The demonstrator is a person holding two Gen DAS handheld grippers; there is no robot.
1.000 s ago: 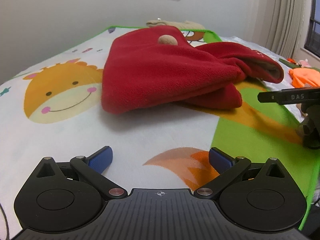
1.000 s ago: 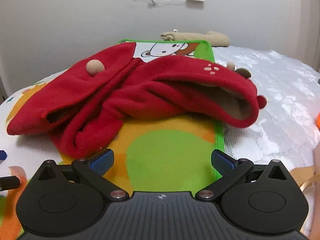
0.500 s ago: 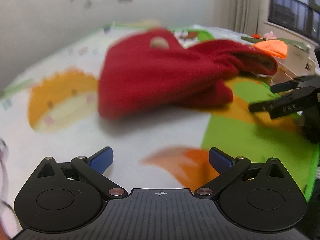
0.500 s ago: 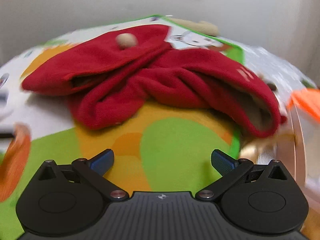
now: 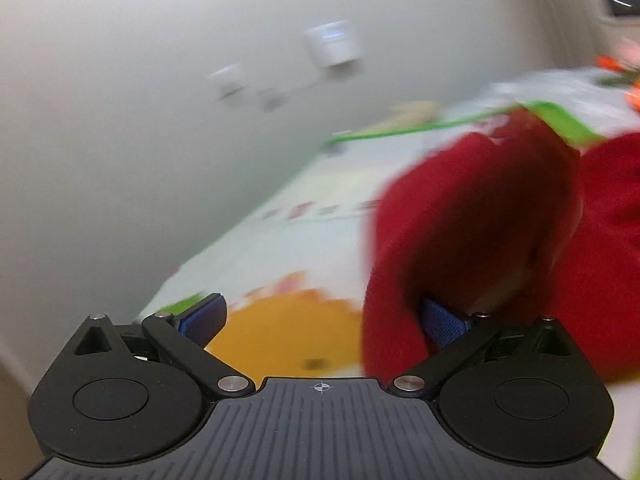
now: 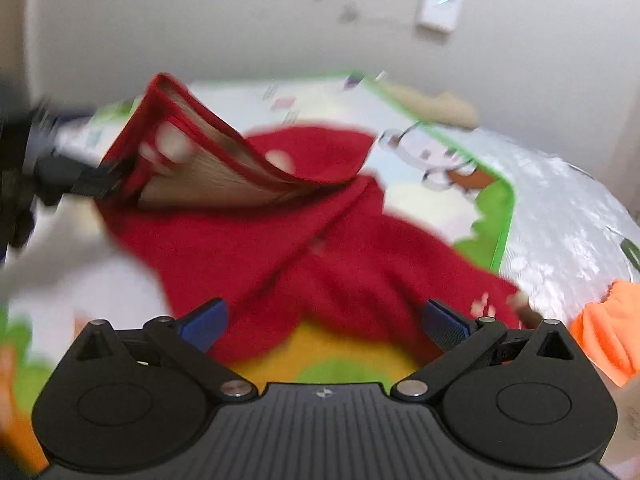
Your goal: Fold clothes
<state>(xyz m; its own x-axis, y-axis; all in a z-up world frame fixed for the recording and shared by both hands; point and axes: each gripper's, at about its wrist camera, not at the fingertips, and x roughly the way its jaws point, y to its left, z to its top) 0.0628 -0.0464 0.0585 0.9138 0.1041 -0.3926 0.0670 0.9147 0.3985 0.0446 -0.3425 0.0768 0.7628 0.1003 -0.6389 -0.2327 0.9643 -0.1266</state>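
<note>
A cartoon-printed play mat (image 6: 436, 168) with a bright green border covers the surface, showing a yellow-orange patch (image 5: 280, 332) near the bottom of the left wrist view. Beyond its right edge lies a shiny white quilted cover (image 6: 560, 208). A beige cloth (image 6: 444, 106) rests at the mat's far end by the pale wall (image 5: 120, 100), which carries a white box (image 6: 438, 8) and blurred sockets (image 5: 228, 80). An orange garment (image 6: 608, 340) sits at the right.

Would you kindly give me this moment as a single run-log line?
left gripper: open, one finger tucked into raised red garment flap | right gripper: open, over garment | views: blurred
</note>
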